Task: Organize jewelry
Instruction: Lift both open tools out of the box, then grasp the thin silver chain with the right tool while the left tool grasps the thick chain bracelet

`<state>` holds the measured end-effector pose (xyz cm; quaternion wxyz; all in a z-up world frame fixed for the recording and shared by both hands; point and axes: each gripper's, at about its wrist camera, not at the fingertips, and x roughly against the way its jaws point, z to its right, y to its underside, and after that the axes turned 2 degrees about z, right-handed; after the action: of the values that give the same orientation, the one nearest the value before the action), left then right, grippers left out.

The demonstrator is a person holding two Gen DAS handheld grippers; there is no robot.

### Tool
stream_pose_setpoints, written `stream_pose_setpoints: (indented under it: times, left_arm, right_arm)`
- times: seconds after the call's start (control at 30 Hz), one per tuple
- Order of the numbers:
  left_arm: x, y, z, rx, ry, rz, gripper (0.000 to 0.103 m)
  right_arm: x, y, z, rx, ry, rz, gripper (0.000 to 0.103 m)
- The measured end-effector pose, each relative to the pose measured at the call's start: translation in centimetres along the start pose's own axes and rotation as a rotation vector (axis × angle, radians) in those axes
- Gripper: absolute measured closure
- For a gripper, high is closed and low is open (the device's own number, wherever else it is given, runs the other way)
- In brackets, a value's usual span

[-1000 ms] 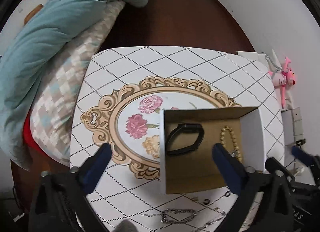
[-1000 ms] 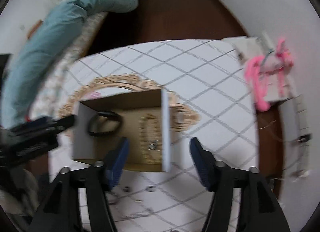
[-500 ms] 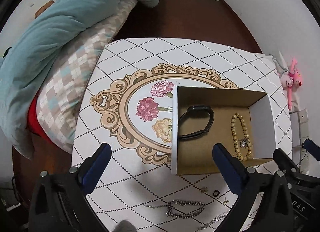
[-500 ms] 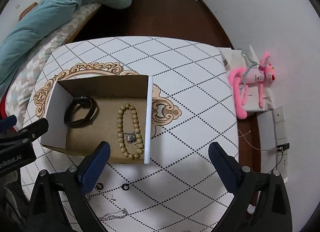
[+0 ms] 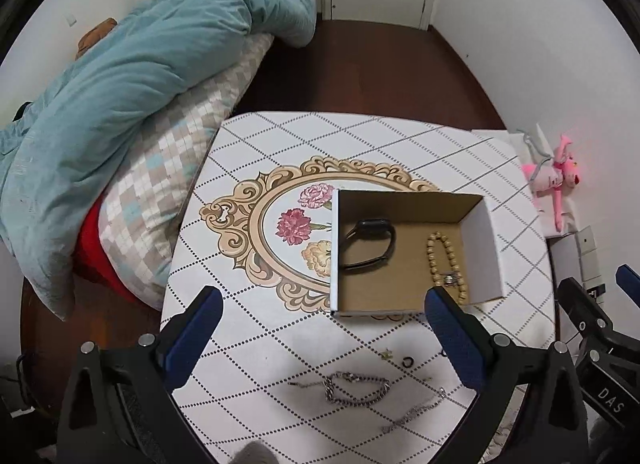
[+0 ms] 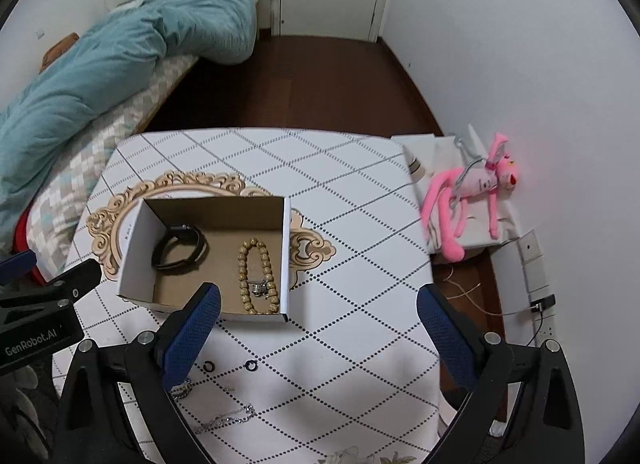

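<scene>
- The table (image 5: 280, 344) carries a cardboard box (image 5: 400, 296), open at the top, near its middle.
- In the box lie a black band (image 6: 180, 250) on the left and a bead bracelet (image 6: 258, 276) on the right, apart from each other.
- The loose pieces lie on the table in front of the box, on the near side: a silver chain (image 5: 356, 386), a thinner chain (image 5: 416, 412) to its right, and two small dark rings (image 6: 230, 365).
- The left gripper (image 5: 320, 336) is spread wide and holds nothing; the right gripper (image 6: 318, 334) is likewise spread and bare.
- The silver chain lies just below the left gripper's tips, between its two fingers, so the left hand looks the nearer; its next move would be down and a little back.
- The chain's long axis runs left to right, along the box's front edge.
- The bead bracelet's long axis runs front to back in the box.
</scene>
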<state>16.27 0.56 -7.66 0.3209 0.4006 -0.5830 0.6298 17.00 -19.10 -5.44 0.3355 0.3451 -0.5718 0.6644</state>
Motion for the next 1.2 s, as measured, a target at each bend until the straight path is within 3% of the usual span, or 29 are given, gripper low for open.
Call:
stream_pose_setpoints:
  times: [0.3, 0.57, 0.7, 0.9, 1.2]
  left_arm:
    - [4.7, 1.0, -0.3, -0.001, 0.023, 0.080, 0.000]
    - [5.3, 2.7, -0.9, 0.014, 0.024, 0.092, 0.000]
    - [3.4, 4.5, -1.0, -0.004, -0.002, 0.063, 0.000]
    - [-1.8, 8.2, -2.2, 0.012, -0.042, -0.054, 0.000]
    - [-7.2, 12.5, -3.9, 0.012, -0.093, -0.173, 0.000]
  right_arm:
    - [5.3, 0.6, 0.6, -0.045, -0.015, 0.087, 0.003]
    - [7.3, 2.3, 0.7, -0.078, -0.041, 0.112, 0.003]
    - [4.8, 4.6, 0.4, -0.084, -0.052, 0.036, 0.003]
    - [-1.6, 9.7, -0.4, -0.102, -0.113, -0.125, 0.005]
    - [-8.3, 15.4, -3.0, -0.144, -0.190, -0.255, 0.041]
